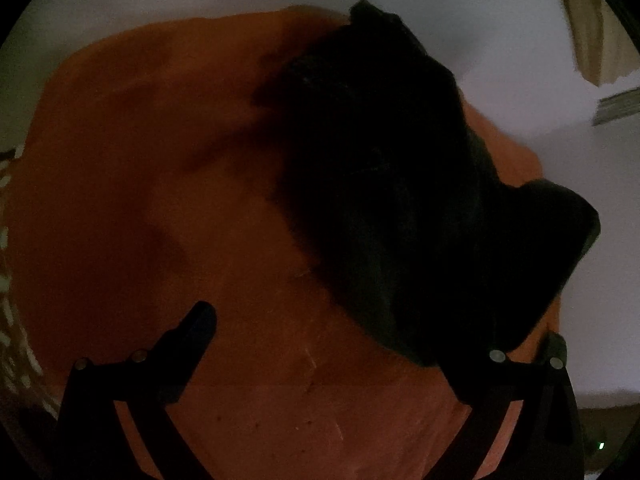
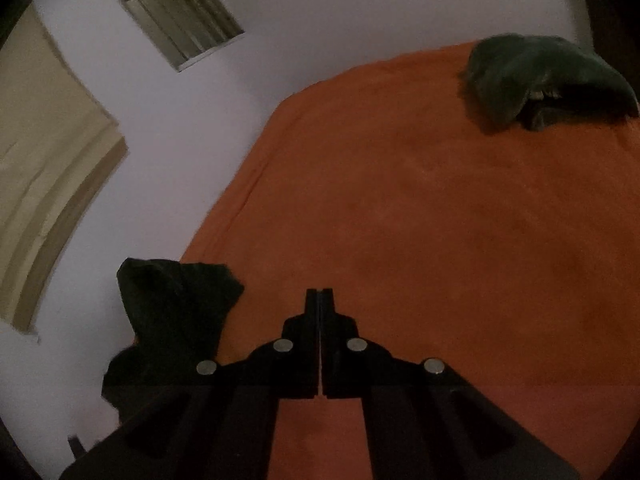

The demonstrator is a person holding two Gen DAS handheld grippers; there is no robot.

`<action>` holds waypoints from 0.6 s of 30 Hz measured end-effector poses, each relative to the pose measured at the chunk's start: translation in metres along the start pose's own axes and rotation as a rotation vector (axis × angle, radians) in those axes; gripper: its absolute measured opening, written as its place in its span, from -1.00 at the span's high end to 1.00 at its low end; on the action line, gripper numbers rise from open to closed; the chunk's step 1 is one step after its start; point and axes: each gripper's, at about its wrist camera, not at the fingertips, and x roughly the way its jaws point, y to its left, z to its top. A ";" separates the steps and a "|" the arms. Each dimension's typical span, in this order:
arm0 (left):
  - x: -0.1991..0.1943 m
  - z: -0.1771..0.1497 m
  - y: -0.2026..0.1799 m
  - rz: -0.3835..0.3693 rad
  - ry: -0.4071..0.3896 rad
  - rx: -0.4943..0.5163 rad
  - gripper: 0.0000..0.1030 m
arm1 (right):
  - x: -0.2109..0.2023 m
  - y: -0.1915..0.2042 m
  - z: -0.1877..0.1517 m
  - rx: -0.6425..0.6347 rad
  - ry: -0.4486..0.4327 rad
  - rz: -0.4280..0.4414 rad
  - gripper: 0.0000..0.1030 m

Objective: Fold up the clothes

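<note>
Orange bedsheet [image 2: 440, 220], dim room. Dark garment [image 1: 392, 184] bunched at sheet edge; soft, light, limp, grab hem corners. Left gripper [image 1: 360, 332] open, nothing held. Right gripper [image 2: 319, 300] closed, empty. Green cloth [image 2: 540, 80] far side.

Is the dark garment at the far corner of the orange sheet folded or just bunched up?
Bunched up. In the right wrist view the dark garment sits as a rumpled heap with uneven edges on the orange sheet, not flat layers.

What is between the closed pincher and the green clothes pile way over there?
Only bare orange bedcover lies between the shut right gripper and the green clothes pile, as the right wrist view shows.
</note>
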 end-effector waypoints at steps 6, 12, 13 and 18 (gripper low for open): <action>-0.023 -0.014 0.005 0.014 0.008 -0.047 -0.98 | 0.052 0.072 -0.020 -0.066 0.095 0.181 -0.58; -0.045 -0.033 0.008 0.052 -0.087 -0.064 -0.98 | 0.154 0.183 -0.058 -0.286 0.219 0.297 -0.92; -0.045 -0.034 0.008 0.068 -0.128 -0.055 -0.98 | 0.170 0.197 -0.063 -0.321 0.224 0.280 -0.92; -0.015 -0.012 0.008 0.069 -0.091 -0.073 -0.98 | 0.253 0.234 -0.094 -0.286 0.415 0.246 -0.86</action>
